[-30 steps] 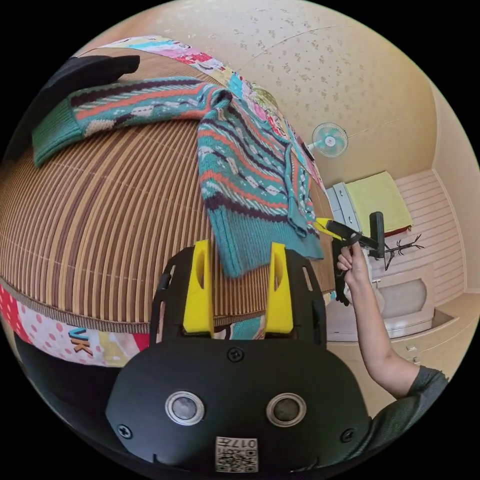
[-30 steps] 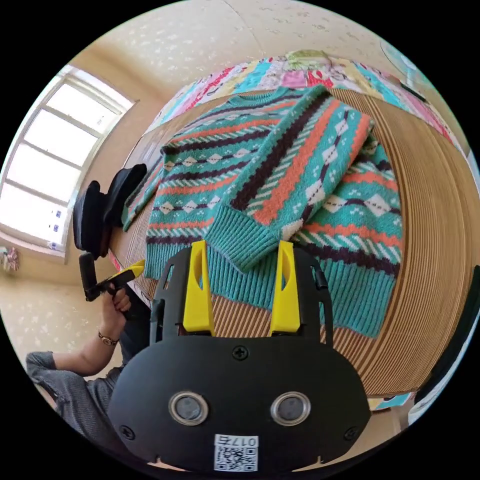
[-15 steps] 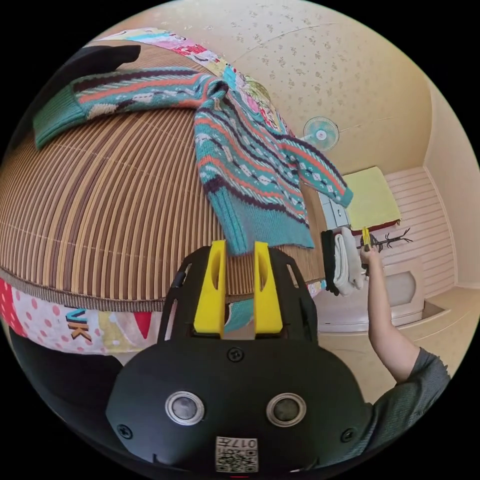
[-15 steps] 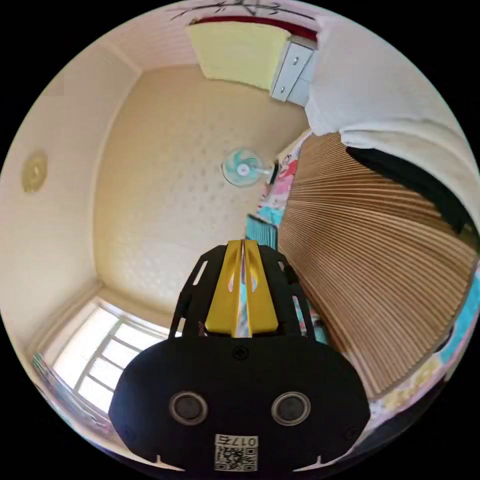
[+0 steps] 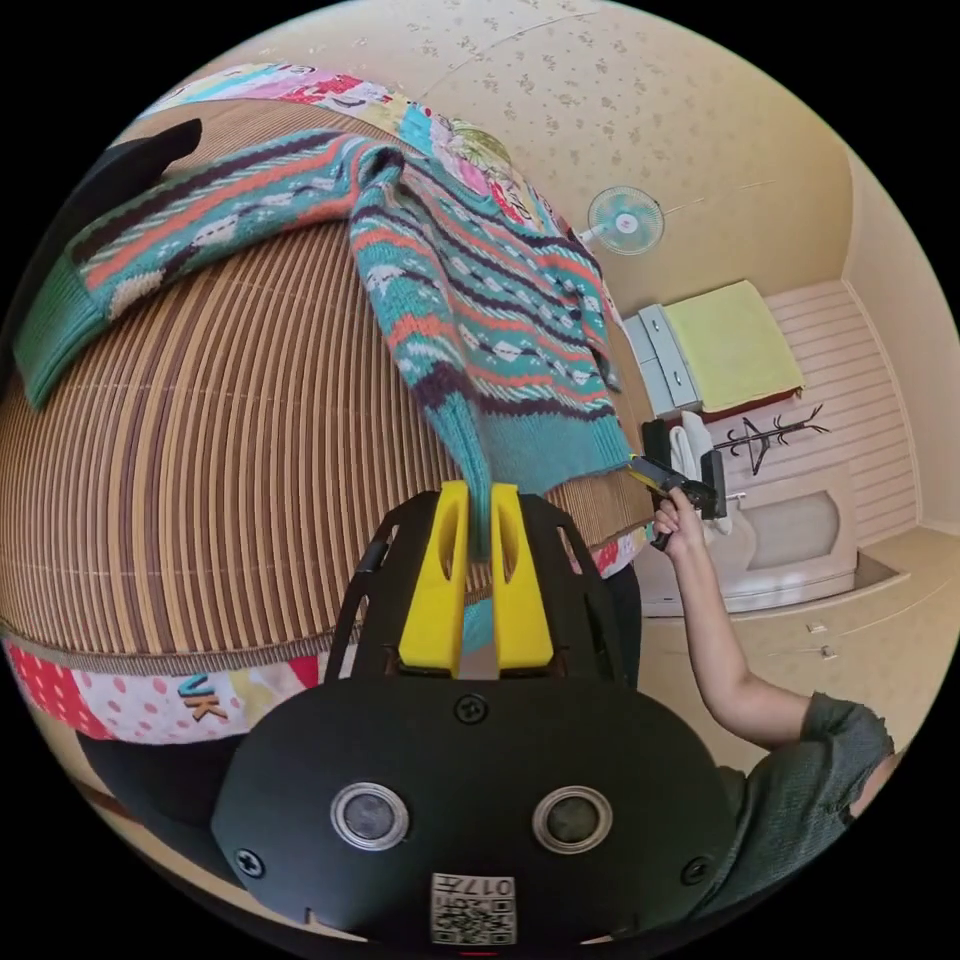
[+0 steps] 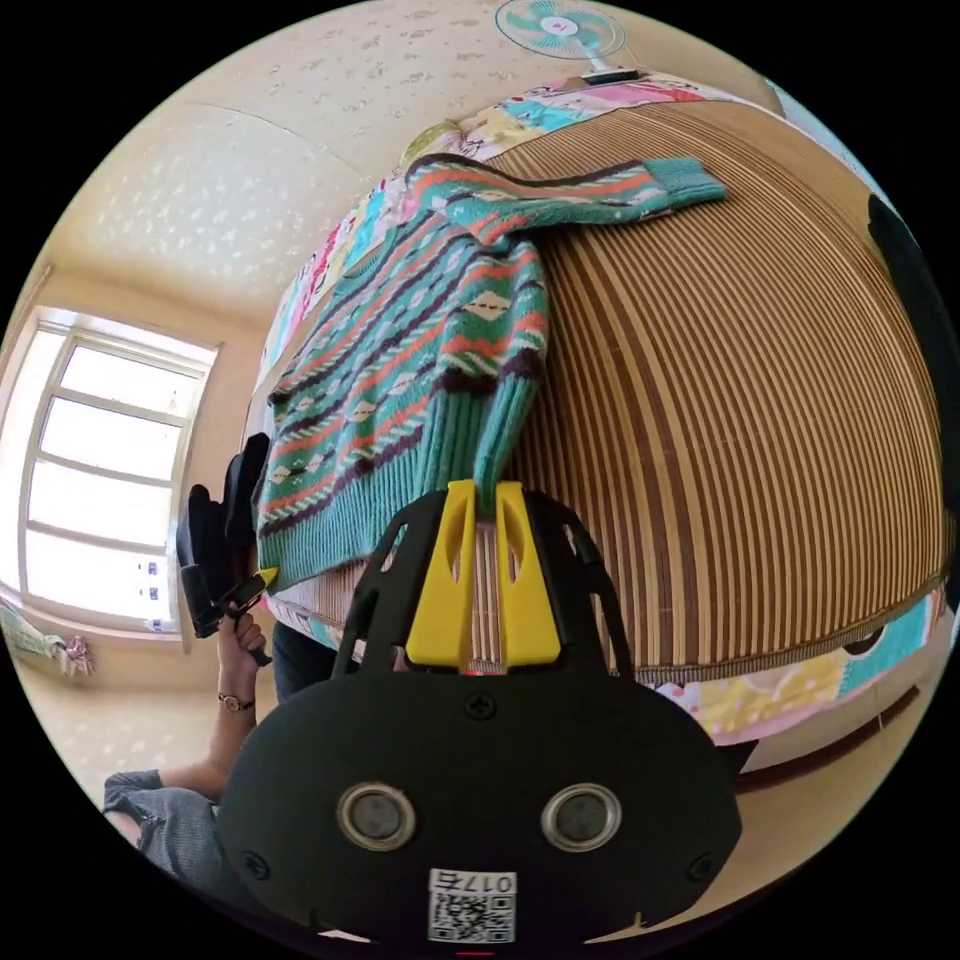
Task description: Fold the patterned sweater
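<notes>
Clamping both hem corners, the tongs [image 5: 472, 500] [image 6: 486, 497] grip the teal zigzag sweater [image 5: 470, 290].

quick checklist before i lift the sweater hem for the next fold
1. Left gripper shut on the hem corner of the patterned sweater: ok.
2. Right gripper shut on the opposite hem corner: ok.
3. Sweater body flat on the striped mat: ok.
4. Both sleeves tucked in: not ok, each view shows a sleeve stretched sideways across the mat.
5. Black garment at the mat's edge apart from the sleeve cuff: cannot tell.
</notes>
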